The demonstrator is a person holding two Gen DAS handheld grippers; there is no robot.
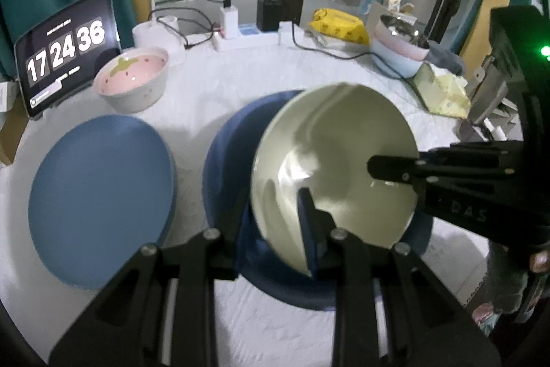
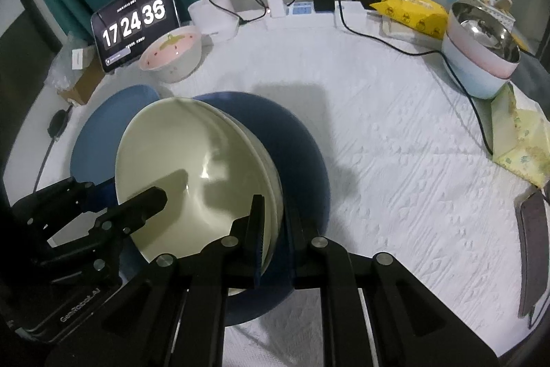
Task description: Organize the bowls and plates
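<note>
Over the dark blue plate (image 1: 227, 140), I have the cream bowl (image 1: 330, 140) tilted between both grippers.

My left gripper (image 1: 275, 222) pinches the near rim, jaws narrowed on it; my right gripper (image 2: 275, 219) clamps the opposite rim, nearly closed. A lighter blue plate (image 1: 99, 198) lies just beside on the white tablecloth (image 1: 213, 81), the strawberry bowl (image 1: 132, 83) behind, stacked bowls (image 1: 398, 50) well apart.

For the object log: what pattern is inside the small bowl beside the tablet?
Pink with dark specks and a green strawberry-leaf shape inside the bowl, clearest in the left wrist view.
</note>
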